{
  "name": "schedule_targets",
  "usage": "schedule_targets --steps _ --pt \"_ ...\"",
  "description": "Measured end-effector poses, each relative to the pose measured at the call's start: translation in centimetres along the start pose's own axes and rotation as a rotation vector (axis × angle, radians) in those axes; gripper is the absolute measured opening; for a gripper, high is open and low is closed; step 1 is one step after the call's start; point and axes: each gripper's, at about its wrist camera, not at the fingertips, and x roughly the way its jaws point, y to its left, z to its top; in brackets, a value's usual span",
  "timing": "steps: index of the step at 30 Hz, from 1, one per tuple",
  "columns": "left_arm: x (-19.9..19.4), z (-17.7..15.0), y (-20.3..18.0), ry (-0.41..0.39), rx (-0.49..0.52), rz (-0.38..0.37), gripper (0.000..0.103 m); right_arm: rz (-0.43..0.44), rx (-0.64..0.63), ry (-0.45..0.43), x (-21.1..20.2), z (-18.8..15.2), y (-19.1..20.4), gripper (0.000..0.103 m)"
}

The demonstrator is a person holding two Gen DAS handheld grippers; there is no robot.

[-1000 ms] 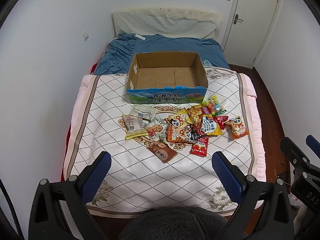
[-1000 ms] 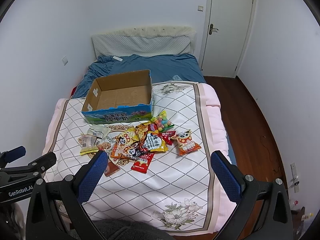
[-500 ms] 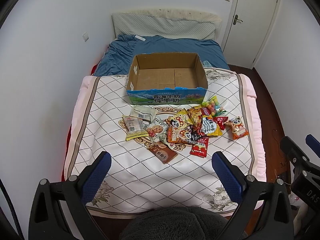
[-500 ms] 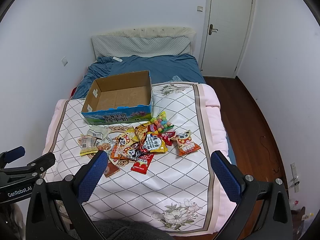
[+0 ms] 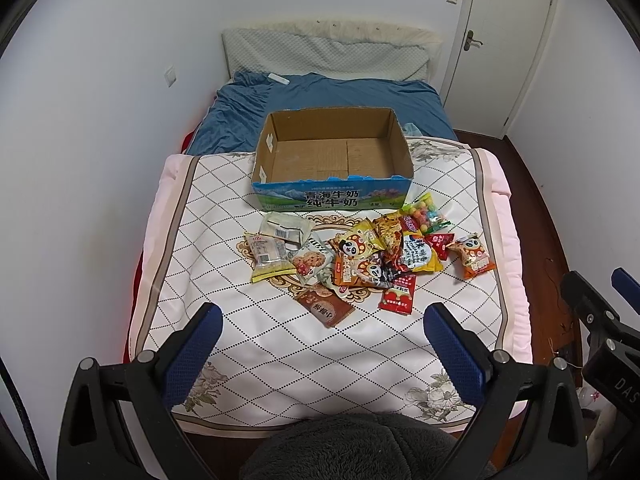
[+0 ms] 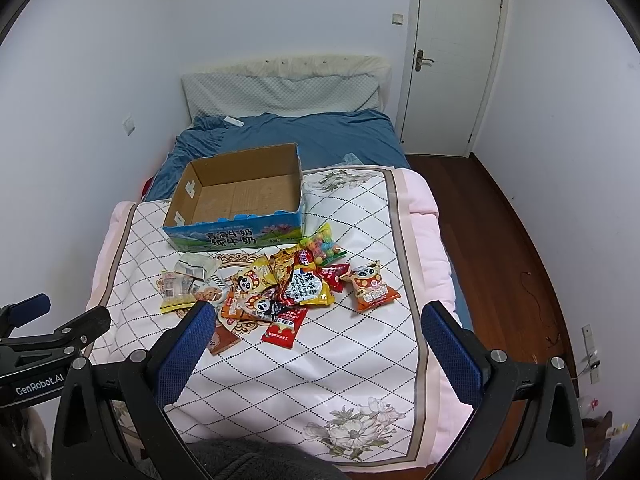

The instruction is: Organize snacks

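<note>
A pile of snack packets point(image 5: 368, 256) lies on the white quilt point(image 5: 280, 344) in the middle of the bed; it also shows in the right wrist view point(image 6: 280, 288). An orange panda packet point(image 5: 472, 257) lies apart on the right, also in the right wrist view point(image 6: 373, 286). An empty open cardboard box point(image 5: 332, 152) with a blue front stands just behind the pile, also in the right wrist view point(image 6: 240, 196). My left gripper point(image 5: 320, 340) is open and empty above the quilt's near end. My right gripper point(image 6: 316, 340) is open and empty, to the right of the left one.
A blue sheet point(image 5: 320, 96) and pale headboard cushion point(image 5: 324, 56) lie behind the box. White walls flank the bed on the left. A shut white door point(image 6: 452, 52) and wooden floor point(image 6: 500, 240) are on the right. A dark fuzzy sleeve point(image 5: 352, 448) shows at the bottom.
Both views have shifted only slightly; the pile and box sit a little lower and nearer in the right wrist view. Nothing on the bed has moved.
</note>
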Motion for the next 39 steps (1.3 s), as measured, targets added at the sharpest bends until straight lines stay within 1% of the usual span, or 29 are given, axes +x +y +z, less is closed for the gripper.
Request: schedule_targets --steps 10,20,25,29,33,36,39 --pt "-0.2 0.0 -0.2 -0.007 -0.001 -0.002 0.103 -0.001 0.000 -0.001 0.0 -0.1 0.0 0.103" --pt "-0.6 -0.5 -0.2 -0.010 -0.001 -0.006 0.103 0.024 0.009 0.005 -0.3 -0.2 -0.4 0.103" --pt "0.9 -0.1 0.4 -0.021 -0.026 0.026 0.103 0.045 0.027 0.036 1.4 -0.1 -0.6 0.103" --pt "3.7 0.5 1.8 0.009 -0.079 0.048 0.103 0.058 0.051 0.081 4.3 0.0 -1.0 0.103" --pt "7.1 1.0 3.2 0.042 -0.113 0.093 0.103 0.062 0.071 0.137 9.0 0.7 -1.3 0.103" --pt "10.5 1.3 4.0 0.094 -0.123 0.114 0.103 0.057 0.062 0.190 13.7 1.3 -1.2 0.103" --pt "14.2 1.6 4.3 0.150 -0.123 0.123 0.103 0.058 0.039 0.266 19.5 2.1 -0.8 0.103"
